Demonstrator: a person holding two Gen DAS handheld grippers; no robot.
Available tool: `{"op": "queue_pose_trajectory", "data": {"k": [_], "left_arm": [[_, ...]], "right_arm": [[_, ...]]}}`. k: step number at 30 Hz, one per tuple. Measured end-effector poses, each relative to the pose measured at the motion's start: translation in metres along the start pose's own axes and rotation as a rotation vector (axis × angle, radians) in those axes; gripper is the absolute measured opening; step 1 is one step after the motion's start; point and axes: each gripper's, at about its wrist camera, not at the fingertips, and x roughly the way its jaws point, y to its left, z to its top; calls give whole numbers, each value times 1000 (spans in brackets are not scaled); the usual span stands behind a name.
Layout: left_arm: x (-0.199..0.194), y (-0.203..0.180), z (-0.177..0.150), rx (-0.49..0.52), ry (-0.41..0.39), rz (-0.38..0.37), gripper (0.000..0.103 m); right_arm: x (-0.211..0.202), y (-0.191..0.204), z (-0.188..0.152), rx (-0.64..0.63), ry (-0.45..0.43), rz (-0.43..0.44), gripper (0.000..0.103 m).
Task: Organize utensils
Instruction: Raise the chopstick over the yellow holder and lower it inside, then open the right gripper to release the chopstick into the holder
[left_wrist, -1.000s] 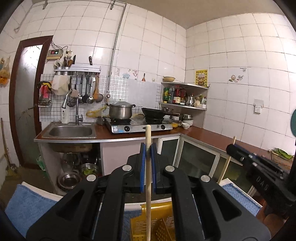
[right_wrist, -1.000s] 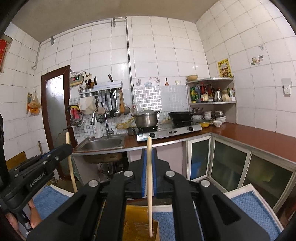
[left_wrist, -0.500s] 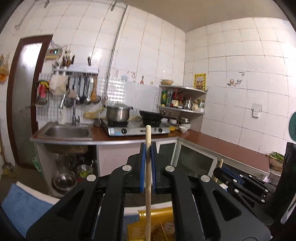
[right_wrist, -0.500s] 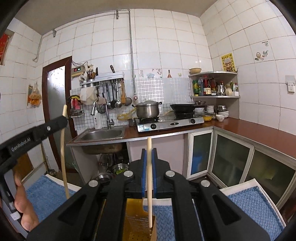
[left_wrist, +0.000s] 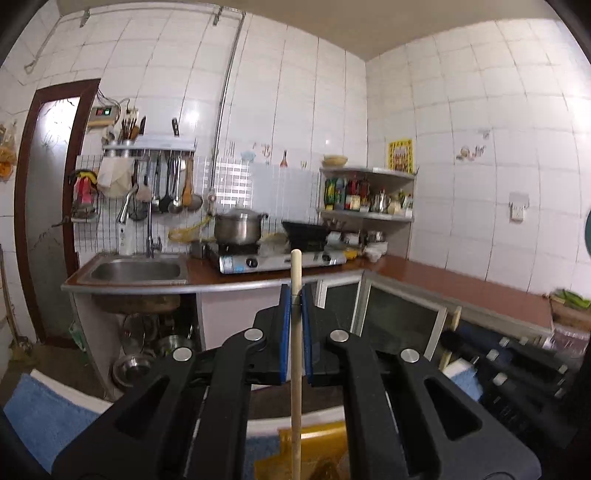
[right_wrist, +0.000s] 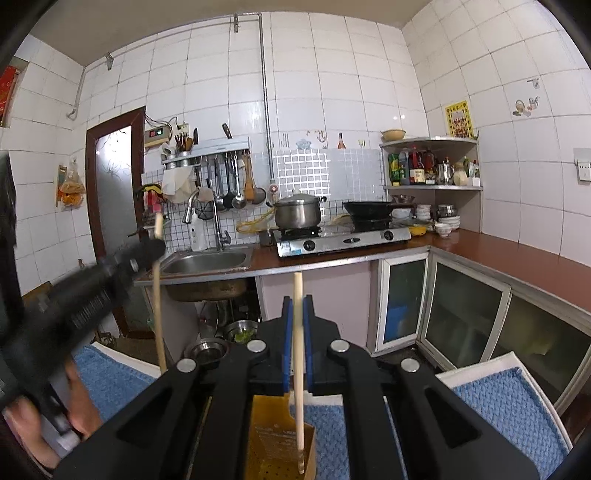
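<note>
My left gripper is shut on a pale wooden chopstick held upright, its lower end over a yellow perforated utensil holder. My right gripper is shut on a second wooden chopstick, also upright, whose lower tip reaches down inside the yellow holder. In the right wrist view the left gripper shows blurred at the left with its chopstick. In the left wrist view the right gripper shows dark at the lower right.
A blue towel on a white surface lies under the holder. Beyond are a counter with a steel sink, a gas stove with a pot and a wok, a corner shelf of bottles, and a rack of hanging utensils.
Both grippers have dropped lower toward the yellow holder, still gripping their chopsticks. The right chopstick's tip has gone down into the holder. The left gripper has swung, blurred, closer to the right one.
</note>
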Motion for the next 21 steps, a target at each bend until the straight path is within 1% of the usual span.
{"op": "queue_pose_trajectory", "data": {"k": [5, 8, 11, 15, 18, 20, 21], "left_arm": [[6, 11, -31, -16, 71, 3, 5], [4, 17, -45, -6, 101, 24, 5], [6, 24, -59, -31, 150, 33, 5], [7, 28, -74, -24, 198, 57, 5], [2, 31, -79, -25, 227, 57, 5], [-3, 32, -79, -31, 247, 50, 9], [-7, 33, -79, -34, 256, 49, 20]], "right_arm": [[8, -3, -17, 11, 28, 0, 6], [13, -4, -28, 25, 50, 5, 6], [17, -6, -37, 31, 58, 8, 6], [20, -7, -44, 31, 71, 5, 6], [18, -11, -48, 45, 73, 24, 7], [19, -13, -48, 50, 96, 33, 7], [19, -14, -49, 53, 106, 35, 7]]}}
